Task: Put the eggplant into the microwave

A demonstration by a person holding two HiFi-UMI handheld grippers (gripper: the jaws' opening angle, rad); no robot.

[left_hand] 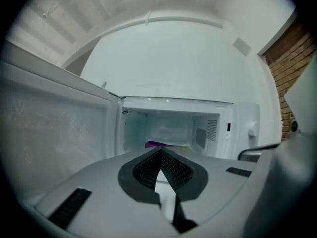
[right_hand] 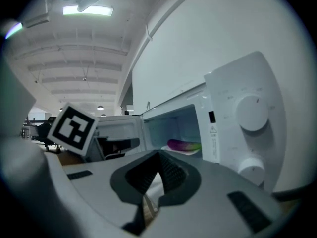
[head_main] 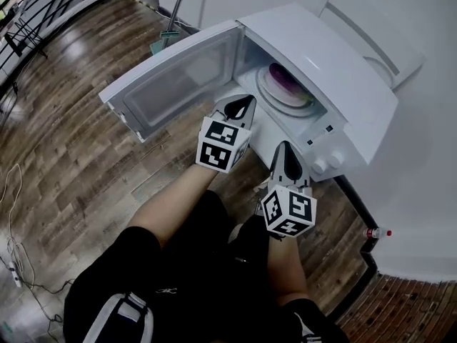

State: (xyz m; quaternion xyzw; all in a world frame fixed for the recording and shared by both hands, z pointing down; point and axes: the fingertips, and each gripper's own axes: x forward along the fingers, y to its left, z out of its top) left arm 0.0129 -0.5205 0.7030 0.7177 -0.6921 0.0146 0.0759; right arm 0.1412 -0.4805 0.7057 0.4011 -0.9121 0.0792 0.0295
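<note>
The eggplant (head_main: 285, 83) lies on the plate (head_main: 282, 104) inside the microwave (head_main: 350, 91), upper centre of the head view, so the job looks all but done. The left gripper (head_main: 245, 101) hovers right at the mouth of the cavity, jaws pressed together on nothing. The right gripper (head_main: 288, 148) sits lower and to the right, by the control panel, jaws together too and empty. The door (head_main: 171, 84) hangs wide open at the left. The danger now is that a careless swing of the left gripper clips the door edge, or pokes the eggplant and rolls it off the plate. The right gripper could bump the knobs (head_main: 320, 165) just beside it.
</note>
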